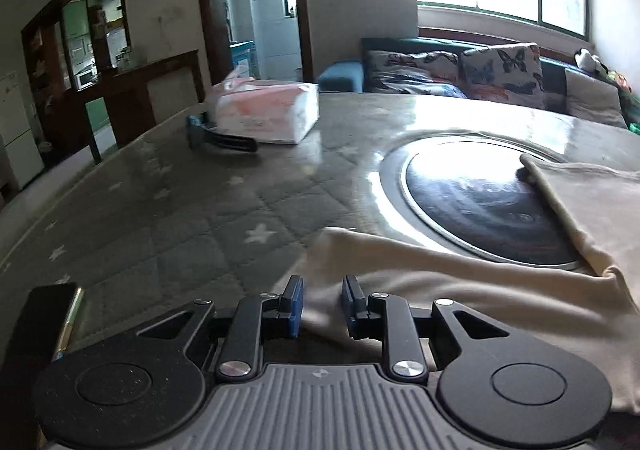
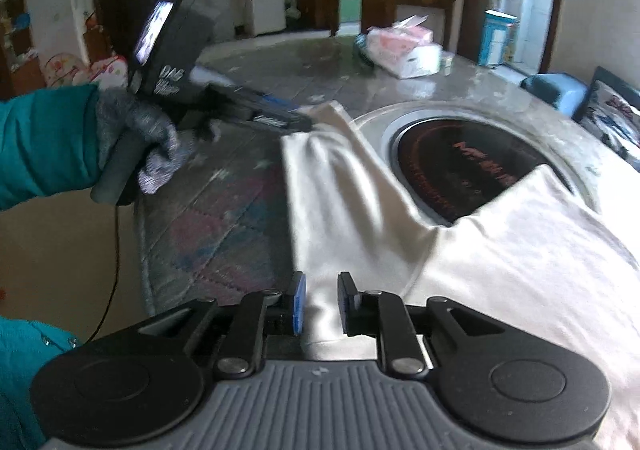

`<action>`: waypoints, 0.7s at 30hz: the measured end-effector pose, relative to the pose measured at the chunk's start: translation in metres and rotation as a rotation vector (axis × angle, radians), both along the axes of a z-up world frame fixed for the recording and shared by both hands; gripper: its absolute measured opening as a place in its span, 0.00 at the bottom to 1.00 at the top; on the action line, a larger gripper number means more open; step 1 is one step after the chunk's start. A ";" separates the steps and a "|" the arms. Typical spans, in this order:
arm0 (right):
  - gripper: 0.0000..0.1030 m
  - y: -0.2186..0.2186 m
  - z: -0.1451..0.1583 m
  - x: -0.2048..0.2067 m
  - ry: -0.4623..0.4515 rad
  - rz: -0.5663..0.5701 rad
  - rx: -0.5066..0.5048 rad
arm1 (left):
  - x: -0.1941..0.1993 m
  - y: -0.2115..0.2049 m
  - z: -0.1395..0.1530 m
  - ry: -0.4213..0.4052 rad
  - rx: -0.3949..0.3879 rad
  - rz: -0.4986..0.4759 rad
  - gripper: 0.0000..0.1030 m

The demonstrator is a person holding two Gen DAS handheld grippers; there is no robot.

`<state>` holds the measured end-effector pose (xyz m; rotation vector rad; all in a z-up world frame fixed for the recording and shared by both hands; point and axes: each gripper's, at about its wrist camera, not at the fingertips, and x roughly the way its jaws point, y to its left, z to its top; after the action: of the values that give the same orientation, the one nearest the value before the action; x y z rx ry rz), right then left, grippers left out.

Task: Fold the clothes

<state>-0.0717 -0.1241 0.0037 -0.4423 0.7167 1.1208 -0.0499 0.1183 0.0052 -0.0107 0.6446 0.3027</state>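
Observation:
A cream garment lies spread on the quilted table cover, partly over a round black cooktop set into the table. In the left wrist view my left gripper stands open at the garment's left edge, and cloth shows in the gap without the blue pads pressing on it. The right wrist view shows that same left gripper in a gloved hand with a teal sleeve, its tips at the garment's far corner. My right gripper is open over the near edge, with cloth lying loose between its jaws.
A pink and white tissue pack sits at the far side of the table, beside a black tool. A dark phone lies at the near left edge. A sofa with butterfly cushions stands behind.

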 end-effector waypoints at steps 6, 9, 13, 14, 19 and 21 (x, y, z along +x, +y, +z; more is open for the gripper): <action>0.22 -0.003 -0.010 -0.002 0.026 -0.002 -0.026 | -0.001 -0.009 0.008 -0.005 0.000 0.004 0.24; 0.28 -0.011 -0.003 -0.007 0.022 -0.008 0.001 | -0.003 -0.027 0.017 -0.022 -0.020 -0.055 0.30; 0.28 -0.043 0.010 -0.002 -0.004 -0.105 0.036 | -0.003 -0.059 0.026 -0.037 -0.057 -0.161 0.32; 0.28 -0.055 0.013 0.002 -0.010 -0.149 0.042 | -0.002 -0.067 0.027 -0.040 -0.068 -0.185 0.35; 0.28 -0.124 0.019 0.026 -0.023 -0.400 0.061 | 0.002 -0.108 0.033 -0.042 -0.128 -0.310 0.36; 0.28 -0.150 0.018 0.035 -0.041 -0.495 0.057 | 0.003 -0.127 0.034 -0.038 -0.138 -0.364 0.36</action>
<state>-0.0371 -0.2737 0.0212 -0.2199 0.7076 0.6623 -0.0465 -0.0084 0.0392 -0.0313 0.6161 -0.0930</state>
